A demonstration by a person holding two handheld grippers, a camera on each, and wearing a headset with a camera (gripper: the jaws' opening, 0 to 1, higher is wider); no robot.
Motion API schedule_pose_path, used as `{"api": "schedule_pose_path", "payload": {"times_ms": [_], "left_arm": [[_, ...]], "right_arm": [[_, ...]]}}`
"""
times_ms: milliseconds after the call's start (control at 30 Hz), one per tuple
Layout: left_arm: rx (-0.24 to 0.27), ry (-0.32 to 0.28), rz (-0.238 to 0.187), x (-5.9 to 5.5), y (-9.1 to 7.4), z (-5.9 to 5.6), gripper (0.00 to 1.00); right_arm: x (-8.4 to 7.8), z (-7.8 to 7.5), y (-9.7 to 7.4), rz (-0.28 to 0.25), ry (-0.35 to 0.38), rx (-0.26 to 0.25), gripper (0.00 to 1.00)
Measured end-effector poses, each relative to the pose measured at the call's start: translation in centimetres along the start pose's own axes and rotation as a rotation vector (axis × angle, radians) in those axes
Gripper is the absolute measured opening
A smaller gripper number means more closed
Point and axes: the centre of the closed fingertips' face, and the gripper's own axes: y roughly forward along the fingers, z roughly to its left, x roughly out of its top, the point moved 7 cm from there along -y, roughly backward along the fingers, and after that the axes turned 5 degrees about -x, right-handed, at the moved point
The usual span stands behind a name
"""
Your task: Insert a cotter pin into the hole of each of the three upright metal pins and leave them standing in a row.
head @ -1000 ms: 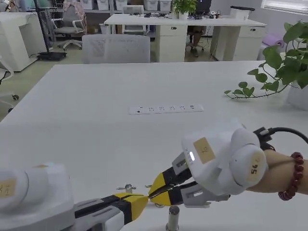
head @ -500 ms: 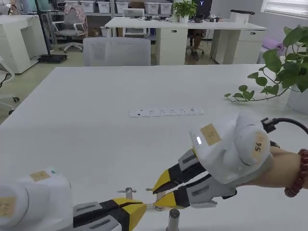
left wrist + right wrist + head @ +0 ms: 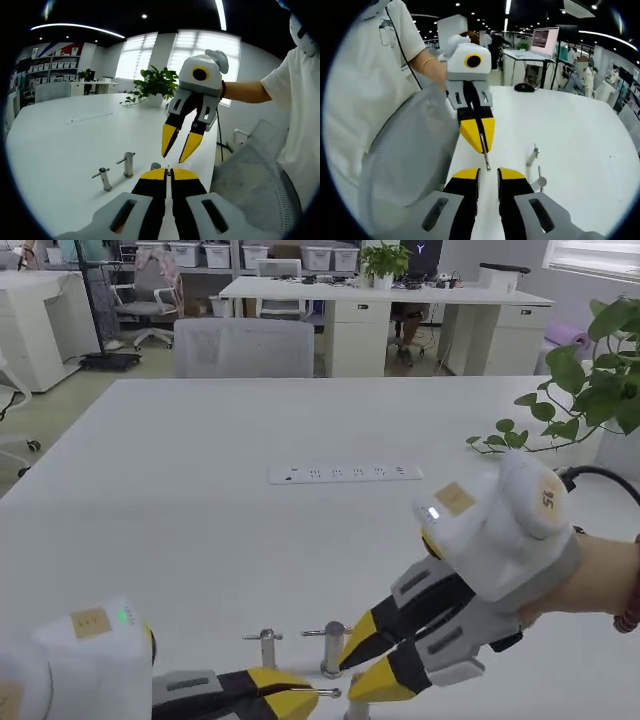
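On the white table (image 3: 200, 500) stand two upright metal pins, one (image 3: 267, 646) and another (image 3: 333, 646), each with a cotter pin through its top. My left gripper (image 3: 300, 703) sits low at the front, shut on a thin cotter pin (image 3: 326, 693) that sticks out past its tips. In the right gripper view this cotter pin (image 3: 484, 151) points toward my right gripper (image 3: 487, 175), whose jaws stand open and hold nothing. In the left gripper view, a third metal pin's top (image 3: 155, 165) peeks over my left gripper (image 3: 169, 173), with the right gripper (image 3: 179, 146) open above it.
A white power strip (image 3: 345, 473) lies mid-table. A potted plant (image 3: 580, 380) trails leaves over the right edge. A grey chair (image 3: 243, 347) stands at the far side, and a mesh chair back (image 3: 405, 160) is close to the near table edge.
The right gripper's tips, which met the left gripper's tips a second ago, have opened and drawn back to the right. The cotter pin stays in the left gripper.
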Motion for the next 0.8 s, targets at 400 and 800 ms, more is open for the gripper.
{"api": "schedule_pose_path", "payload": {"times_ms": [400,800], "left_arm": [[-0.087,0.06,0.004,0.1,0.3,-1.2,0.0],[-0.135,0.103,-0.009,0.2,0.4,-1.9,0.0]], "right_arm": [[-0.6,1.1,0.2,-0.008,0.049,0.1,0.14],[-0.7,2.0,0.4,-0.022,0.064,0.14,0.11]]}}
